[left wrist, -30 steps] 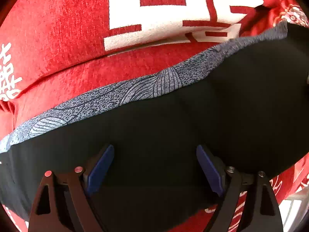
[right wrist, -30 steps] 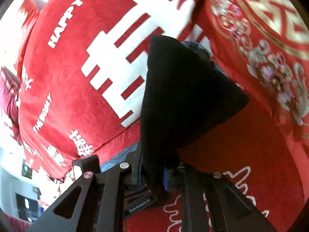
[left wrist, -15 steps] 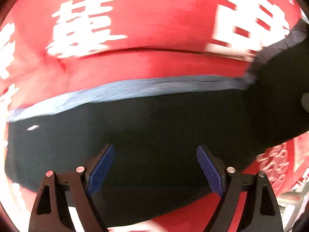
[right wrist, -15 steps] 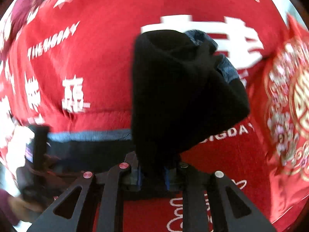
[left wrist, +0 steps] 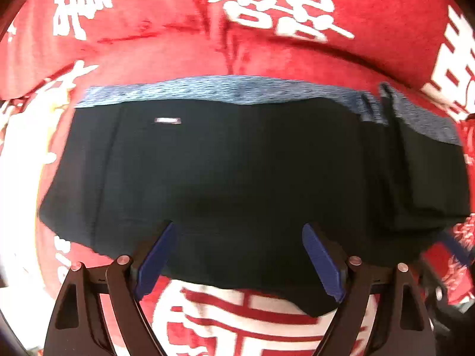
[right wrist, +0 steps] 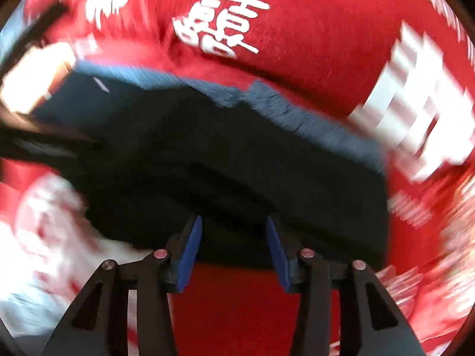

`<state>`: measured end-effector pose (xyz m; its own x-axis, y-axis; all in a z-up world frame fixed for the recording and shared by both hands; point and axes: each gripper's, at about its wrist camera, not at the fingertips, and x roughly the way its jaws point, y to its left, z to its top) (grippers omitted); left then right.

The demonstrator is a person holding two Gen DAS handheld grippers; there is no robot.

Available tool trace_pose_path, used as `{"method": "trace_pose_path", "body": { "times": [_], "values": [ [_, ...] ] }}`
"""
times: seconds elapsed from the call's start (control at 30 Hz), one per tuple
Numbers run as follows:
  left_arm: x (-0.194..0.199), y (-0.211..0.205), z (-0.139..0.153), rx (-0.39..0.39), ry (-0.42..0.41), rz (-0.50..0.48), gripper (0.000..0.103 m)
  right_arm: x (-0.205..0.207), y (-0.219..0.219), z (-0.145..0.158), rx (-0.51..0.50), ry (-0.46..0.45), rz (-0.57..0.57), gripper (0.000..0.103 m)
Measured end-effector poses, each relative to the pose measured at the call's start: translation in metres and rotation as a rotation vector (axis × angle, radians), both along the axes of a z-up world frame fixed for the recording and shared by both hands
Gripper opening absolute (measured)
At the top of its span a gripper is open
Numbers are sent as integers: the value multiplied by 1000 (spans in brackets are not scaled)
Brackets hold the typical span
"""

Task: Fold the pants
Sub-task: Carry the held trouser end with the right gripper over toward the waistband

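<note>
The black pants (left wrist: 237, 172) lie folded flat on the red cloth, with a grey-blue patterned band (left wrist: 225, 87) along the far edge and a folded layer at the right end. My left gripper (left wrist: 237, 237) is open and empty, its blue pads (left wrist: 154, 255) over the near edge of the pants. In the right wrist view the pants (right wrist: 225, 160) lie just ahead, blurred by motion. My right gripper (right wrist: 234, 231) is open and empty at their near edge.
A red cloth with white characters (left wrist: 282, 3) covers the whole surface under the pants. It also fills the right wrist view (right wrist: 297, 44). Part of the other gripper shows dark at the left edge of the right wrist view (right wrist: 35, 139).
My right gripper laid the pant end it held down onto the pile and opened. My left gripper stayed open and drew back, so the whole folded pants show.
</note>
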<state>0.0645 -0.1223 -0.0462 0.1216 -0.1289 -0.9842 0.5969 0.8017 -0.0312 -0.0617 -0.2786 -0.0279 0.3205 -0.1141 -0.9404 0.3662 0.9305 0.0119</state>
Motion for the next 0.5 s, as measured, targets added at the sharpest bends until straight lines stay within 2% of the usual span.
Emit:
{"method": "trace_pose_path", "body": {
  "times": [0.03,0.13,0.23,0.33,0.43,0.5],
  "values": [
    [-1,-3,3,-22,14,-5,87,-11,-12,4,98,-38,-52,49],
    [-9,-28,10,-103,65,-59,87,-43,-55,3,361,-144,-306,49],
    [-19,-62,8,-143,141,-123,87,-75,-103,-19,628,-276,-556,49],
    [-16,-86,-5,-139,195,-137,87,-81,-124,-37,775,-333,-638,49],
    [-4,-94,-21,-130,249,-101,87,-86,-128,-54,848,-335,-690,49],
    [-3,-93,-19,-134,262,-93,87,-93,-126,-57,883,-357,-719,49]
  ]
}}
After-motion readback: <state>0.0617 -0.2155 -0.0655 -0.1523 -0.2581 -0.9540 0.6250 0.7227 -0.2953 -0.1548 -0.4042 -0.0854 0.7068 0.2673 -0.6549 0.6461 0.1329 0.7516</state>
